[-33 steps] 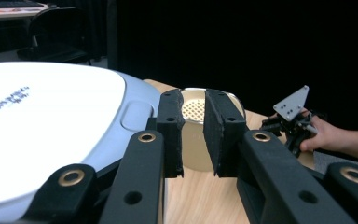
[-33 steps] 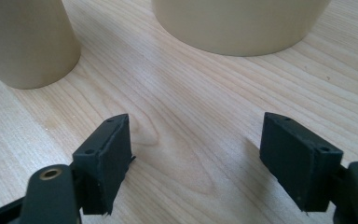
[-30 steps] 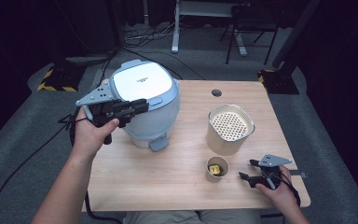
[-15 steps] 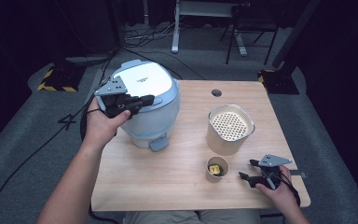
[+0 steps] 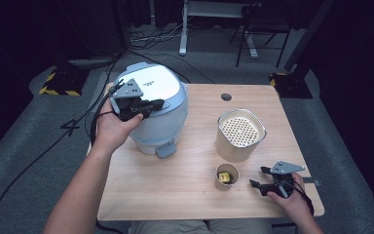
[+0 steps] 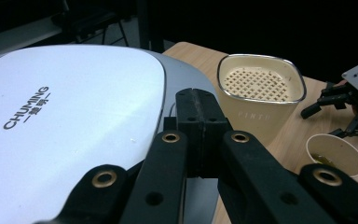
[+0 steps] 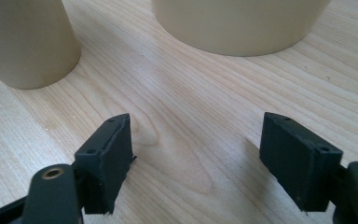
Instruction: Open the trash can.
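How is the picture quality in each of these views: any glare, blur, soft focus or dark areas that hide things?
High view: the table is evenly lit, surroundings fall nearly black, slight softness overall. Left gripper view: the cooker lid shows a broad bluish sheen, its lettering still readable; the left gripper close up is soft, the background black. Right gripper view: bright, wood grain sharp, faint soft shadows beside the right gripper.
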The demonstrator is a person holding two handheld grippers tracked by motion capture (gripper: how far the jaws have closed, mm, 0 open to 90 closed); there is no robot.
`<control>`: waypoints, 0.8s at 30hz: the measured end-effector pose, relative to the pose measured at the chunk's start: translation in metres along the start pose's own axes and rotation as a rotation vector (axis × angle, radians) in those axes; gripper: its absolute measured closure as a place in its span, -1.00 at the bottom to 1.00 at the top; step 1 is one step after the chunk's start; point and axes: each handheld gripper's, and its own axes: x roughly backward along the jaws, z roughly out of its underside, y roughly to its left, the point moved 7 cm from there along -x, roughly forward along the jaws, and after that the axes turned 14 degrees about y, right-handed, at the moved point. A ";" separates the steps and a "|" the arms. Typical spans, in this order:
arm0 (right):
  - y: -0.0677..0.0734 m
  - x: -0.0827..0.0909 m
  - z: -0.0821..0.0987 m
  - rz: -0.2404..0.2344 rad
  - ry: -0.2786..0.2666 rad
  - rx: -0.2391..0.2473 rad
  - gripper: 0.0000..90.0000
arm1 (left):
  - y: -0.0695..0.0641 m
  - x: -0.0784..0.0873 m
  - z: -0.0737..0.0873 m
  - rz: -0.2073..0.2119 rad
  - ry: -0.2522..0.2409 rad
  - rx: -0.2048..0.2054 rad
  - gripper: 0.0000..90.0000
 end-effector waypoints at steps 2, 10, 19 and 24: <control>0.000 0.000 0.000 0.000 0.000 0.000 -0.42 | 0.000 0.000 -0.001 -0.011 0.021 0.000 1.00; 0.000 0.000 0.000 0.000 0.000 -0.001 -0.42 | -0.003 -0.001 0.001 -0.005 0.037 -0.009 1.00; 0.000 0.000 0.000 0.000 0.000 -0.001 -0.42 | -0.016 0.012 0.001 0.082 -0.091 -0.001 0.43; 0.000 0.000 0.000 0.000 -0.001 -0.001 -0.42 | -0.034 0.018 0.005 0.114 -0.114 -0.036 0.22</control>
